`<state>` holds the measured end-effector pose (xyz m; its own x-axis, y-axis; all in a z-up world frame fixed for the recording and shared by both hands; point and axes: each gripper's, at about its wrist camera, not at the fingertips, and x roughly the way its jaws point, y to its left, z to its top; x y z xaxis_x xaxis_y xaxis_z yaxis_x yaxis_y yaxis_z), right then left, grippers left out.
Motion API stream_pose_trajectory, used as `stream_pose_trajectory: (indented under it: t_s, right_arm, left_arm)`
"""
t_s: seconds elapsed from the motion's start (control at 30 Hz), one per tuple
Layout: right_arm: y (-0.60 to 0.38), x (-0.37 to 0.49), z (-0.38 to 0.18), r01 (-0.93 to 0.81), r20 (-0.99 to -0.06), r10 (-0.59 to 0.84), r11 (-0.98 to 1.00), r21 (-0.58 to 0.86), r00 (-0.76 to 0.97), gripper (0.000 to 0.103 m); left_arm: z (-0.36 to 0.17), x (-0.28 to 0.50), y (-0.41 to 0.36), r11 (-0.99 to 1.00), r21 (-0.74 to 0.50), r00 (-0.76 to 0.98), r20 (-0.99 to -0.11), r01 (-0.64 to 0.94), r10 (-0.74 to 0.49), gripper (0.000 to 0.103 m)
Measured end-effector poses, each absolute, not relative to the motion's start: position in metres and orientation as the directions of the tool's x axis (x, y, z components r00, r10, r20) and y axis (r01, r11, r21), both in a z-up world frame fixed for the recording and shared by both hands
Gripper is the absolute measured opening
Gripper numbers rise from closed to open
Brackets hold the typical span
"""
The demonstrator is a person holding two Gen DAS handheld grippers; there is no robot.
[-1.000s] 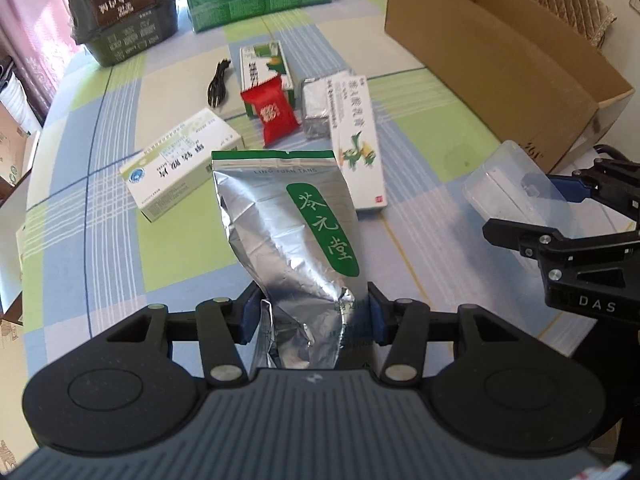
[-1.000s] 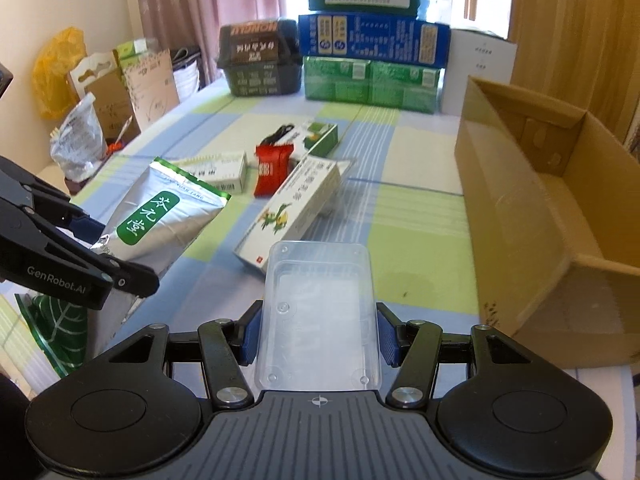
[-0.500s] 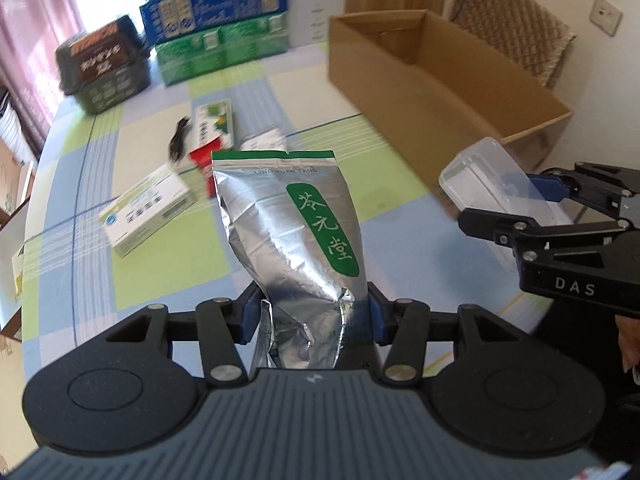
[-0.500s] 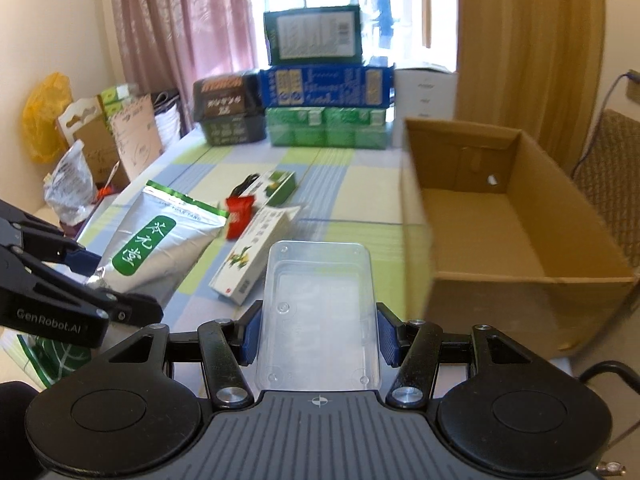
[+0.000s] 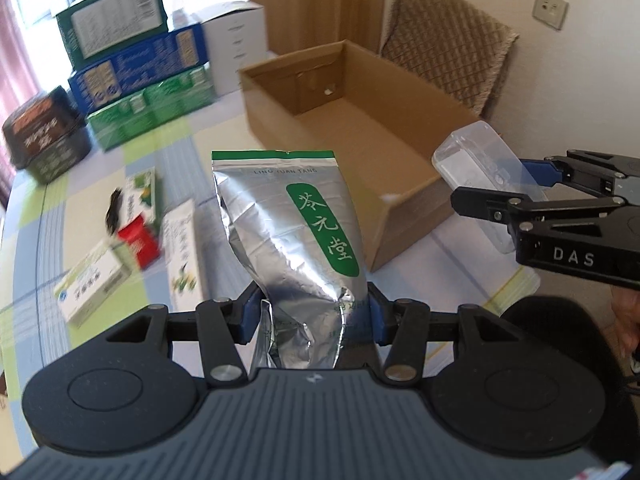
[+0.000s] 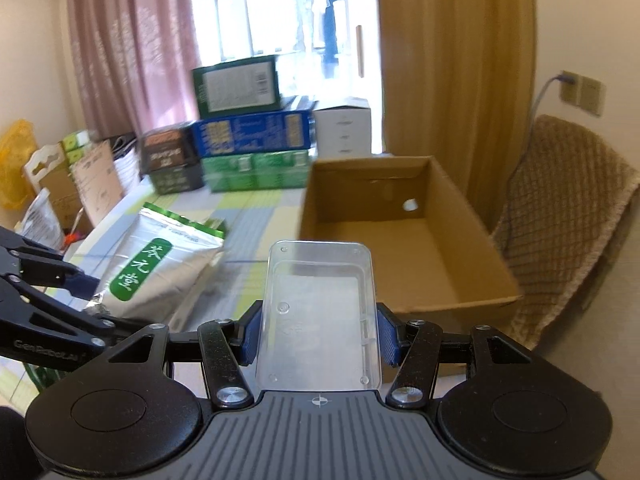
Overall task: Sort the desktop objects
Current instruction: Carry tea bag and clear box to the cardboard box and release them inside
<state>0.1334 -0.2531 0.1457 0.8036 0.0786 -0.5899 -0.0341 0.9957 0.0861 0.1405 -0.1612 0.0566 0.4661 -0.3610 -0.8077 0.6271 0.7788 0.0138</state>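
Above the checked tablecloth [image 5: 168,148], near the open cardboard box [image 5: 360,128], both grippers are carrying things. Left of the box, the left gripper [image 5: 308,316] is clamped on the crumpled lower end of a silver foil tea pouch [image 5: 292,232] with a green label, its blue pads pressing in from either side; the pouch stands up off the cloth, its sealed green top edge lying against the box's near corner in the left wrist view. At the box's near right end, the right gripper [image 6: 318,334] is clamped across a clear plastic container [image 6: 320,312], which juts forward over the box's near wall. Left of the box on the cloth lie several medicine boxes [image 5: 94,280], a red packet [image 5: 138,242] and a black cable [image 5: 114,216], all blurred. Beyond the box's left end stand stacked green and blue cartons [image 5: 140,76]. Behind the box is a chair [image 6: 568,216] draped in woven cloth.
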Motion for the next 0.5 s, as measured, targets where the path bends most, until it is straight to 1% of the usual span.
stream_pose_trajectory:
  t_s: [0.17,0.5]
  right_arm:
    - [-0.282,0.147,0.154,-0.005,-0.585,0.045,0.998,0.069,0.809,0.053]
    - [-0.323,0.192,0.153,0.011,-0.604,0.022,0.999,0.051,0.797,0.053]
  left_arm:
    - [0.069,0.151,-0.192,0.761,0.012,0.466,-0.797,0.649,-0.384,0.047]
    - [0.085,0.189,-0.252,0.749,-0.019,0.464,-0.775,0.662,-0.429,0.047]
